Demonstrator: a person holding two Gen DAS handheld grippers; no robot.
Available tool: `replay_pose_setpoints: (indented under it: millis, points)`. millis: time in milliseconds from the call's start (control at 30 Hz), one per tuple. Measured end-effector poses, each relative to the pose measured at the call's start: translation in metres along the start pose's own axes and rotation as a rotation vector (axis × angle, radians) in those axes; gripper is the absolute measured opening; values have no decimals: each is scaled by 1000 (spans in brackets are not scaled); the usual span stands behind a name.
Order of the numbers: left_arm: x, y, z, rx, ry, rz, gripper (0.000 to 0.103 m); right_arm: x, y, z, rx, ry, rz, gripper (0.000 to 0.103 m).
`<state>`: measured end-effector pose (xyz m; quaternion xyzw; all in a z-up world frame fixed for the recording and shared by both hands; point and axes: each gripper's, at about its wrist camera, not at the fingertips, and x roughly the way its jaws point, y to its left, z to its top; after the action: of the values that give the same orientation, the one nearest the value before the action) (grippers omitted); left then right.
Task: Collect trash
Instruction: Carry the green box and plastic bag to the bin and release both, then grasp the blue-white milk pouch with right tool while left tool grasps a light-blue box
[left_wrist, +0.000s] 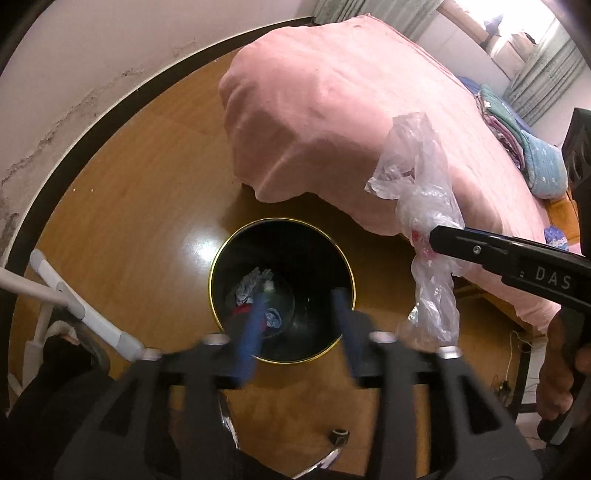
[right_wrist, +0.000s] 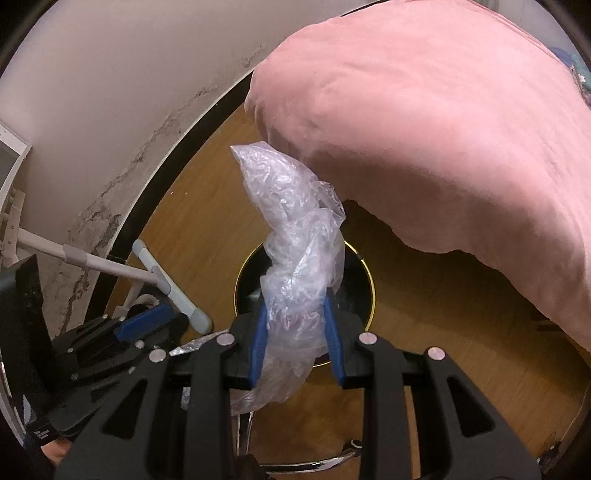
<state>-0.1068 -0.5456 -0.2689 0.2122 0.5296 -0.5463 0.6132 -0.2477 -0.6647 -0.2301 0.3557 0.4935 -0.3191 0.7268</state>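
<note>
L hand-held gripper (left_wrist: 301, 317) agape – R hand-held gripper (right_wrist: 295, 328) clamped, both angled down.

Below your left gripper (left_wrist: 301, 325) the black bin (left_wrist: 221, 258) stands with its mouth unblocked, only scraps lying deep inside. In the left wrist view, bare wooden floor (left_wrist: 129, 206) rings it on the left and near sides. At upper right the pink bedcover (left_wrist: 332, 122) overhangs close to the rim. The white bars of a rack (left_wrist: 79, 306) cross the lower left. The plastic bag (right_wrist: 295, 266) in your right gripper (right_wrist: 295, 350) hangs before the bin mouth.
</note>
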Motion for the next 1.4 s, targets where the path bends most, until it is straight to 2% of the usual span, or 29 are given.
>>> replay_pose_setpoints:
  millis: [167,300,333,400,467,533,700,800,867,933,1033,1067,1133,1167,1233,1300,1400]
  points:
    - [-12,-3,-4,21,-28,21,60,3,0,-3,-9,19,-7,28]
    - [-35,4,-10,20,-72,41,74,4,4,-1,-11,16,-12,29]
    - [-42,6,-11,20,-88,51,75,4,5,0,-12,12,-13,30]
    - [-55,9,-15,17,-109,62,79,6,7,1,-16,12,-19,39]
    - [-69,12,-18,13,-130,70,82,5,10,1,-21,5,-26,52]
    - [-84,12,-21,13,-154,75,85,3,14,3,-31,-8,-30,58]
    - [-134,5,-31,34,-231,99,89,-11,31,10,-64,-61,-46,58]
    - [-178,-1,-40,65,-291,111,91,-37,56,15,-110,-147,-50,59]
    - [-217,-4,-50,98,-342,125,91,-63,83,15,-157,-219,-32,65]
    - [-256,-4,-61,122,-385,175,92,-86,110,13,-203,-272,12,67]
    - [-321,10,-82,129,-439,240,92,-118,168,2,-302,-329,129,69]
    - [-351,23,-93,113,-466,280,93,-126,188,-3,-337,-335,167,70]
    - [-388,44,-109,82,-496,340,93,-140,234,-16,-435,-328,260,70]
    - [-415,66,-123,30,-511,396,93,-146,261,-24,-490,-313,309,70]
    - [-446,96,-142,-49,-525,444,93,-153,307,-38,-571,-276,401,71]
    - [-483,141,-173,-181,-544,535,93,-155,363,-55,-657,-218,501,72]
    - [-520,195,-214,-334,-547,654,93,-154,428,-79,-740,-144,587,72]
